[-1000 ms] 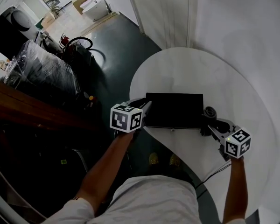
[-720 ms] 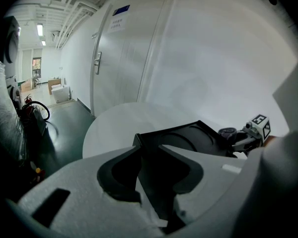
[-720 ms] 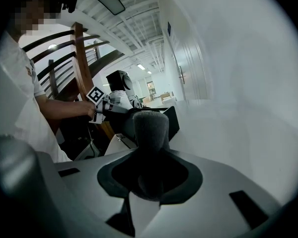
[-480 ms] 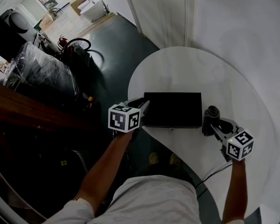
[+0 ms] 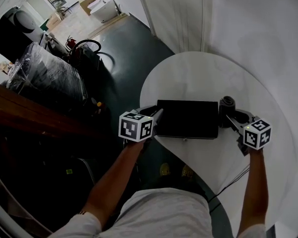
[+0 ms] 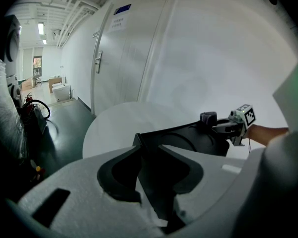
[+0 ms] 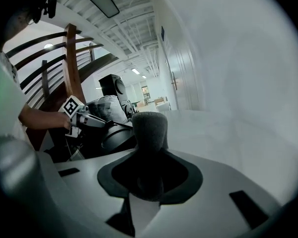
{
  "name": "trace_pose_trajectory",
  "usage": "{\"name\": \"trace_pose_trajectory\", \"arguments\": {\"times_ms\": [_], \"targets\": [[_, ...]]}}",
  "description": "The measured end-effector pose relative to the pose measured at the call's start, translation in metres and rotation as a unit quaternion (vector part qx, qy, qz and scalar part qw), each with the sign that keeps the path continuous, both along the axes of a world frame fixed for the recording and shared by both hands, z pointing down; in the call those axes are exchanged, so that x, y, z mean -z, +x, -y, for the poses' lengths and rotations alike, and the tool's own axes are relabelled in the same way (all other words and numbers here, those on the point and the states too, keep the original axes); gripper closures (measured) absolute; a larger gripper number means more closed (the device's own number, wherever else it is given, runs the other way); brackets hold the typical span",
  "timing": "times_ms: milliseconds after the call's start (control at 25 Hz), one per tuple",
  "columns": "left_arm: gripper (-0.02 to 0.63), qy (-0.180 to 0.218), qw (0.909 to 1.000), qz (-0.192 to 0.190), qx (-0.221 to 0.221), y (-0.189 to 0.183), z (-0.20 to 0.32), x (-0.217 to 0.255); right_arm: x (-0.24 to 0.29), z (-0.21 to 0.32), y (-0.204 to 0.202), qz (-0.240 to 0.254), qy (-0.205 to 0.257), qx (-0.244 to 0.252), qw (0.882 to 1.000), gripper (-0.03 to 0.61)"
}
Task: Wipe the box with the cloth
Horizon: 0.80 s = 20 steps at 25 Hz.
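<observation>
Could shove the flat black rectangular box (image 5: 186,118) off the near rim of the round white table (image 5: 198,73) if pressed too hard against the left gripper (image 5: 158,115), clamped on its left end. Could also drop the rolled dark grey cloth (image 5: 226,103), pinched in the right gripper (image 5: 228,114) at the right end. Lies flat near that rim, long axis left to right, broad face up.

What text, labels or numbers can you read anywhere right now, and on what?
No text is legible.
Blue sign at the top of the door: too small to read.
White notice under it: blurred.
Marker cubes: square patterns only, no letters.
The box: no label visible.
</observation>
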<state>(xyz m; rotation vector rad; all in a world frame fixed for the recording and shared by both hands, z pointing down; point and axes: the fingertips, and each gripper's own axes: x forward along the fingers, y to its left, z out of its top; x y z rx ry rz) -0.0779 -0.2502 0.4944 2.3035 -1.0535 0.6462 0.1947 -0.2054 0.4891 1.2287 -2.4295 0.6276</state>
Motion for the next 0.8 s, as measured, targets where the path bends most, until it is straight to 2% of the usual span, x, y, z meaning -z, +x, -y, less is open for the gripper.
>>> {"name": "trace_pose_trajectory", "arguments": {"times_ms": [440, 800], "targets": [[0.503, 0.0, 1.0, -0.001, 0.006, 0.002, 0.001, 0.002, -0.012, 0.013, -0.007, 0.011, -0.015, 0.012, 1.0, 0.482], [0.502, 0.002, 1.0, -0.002, 0.006, 0.001, 0.0, 0.0, -0.014, -0.016, -0.014, -0.008, -0.014, 0.03, 0.999, 0.482]]}}
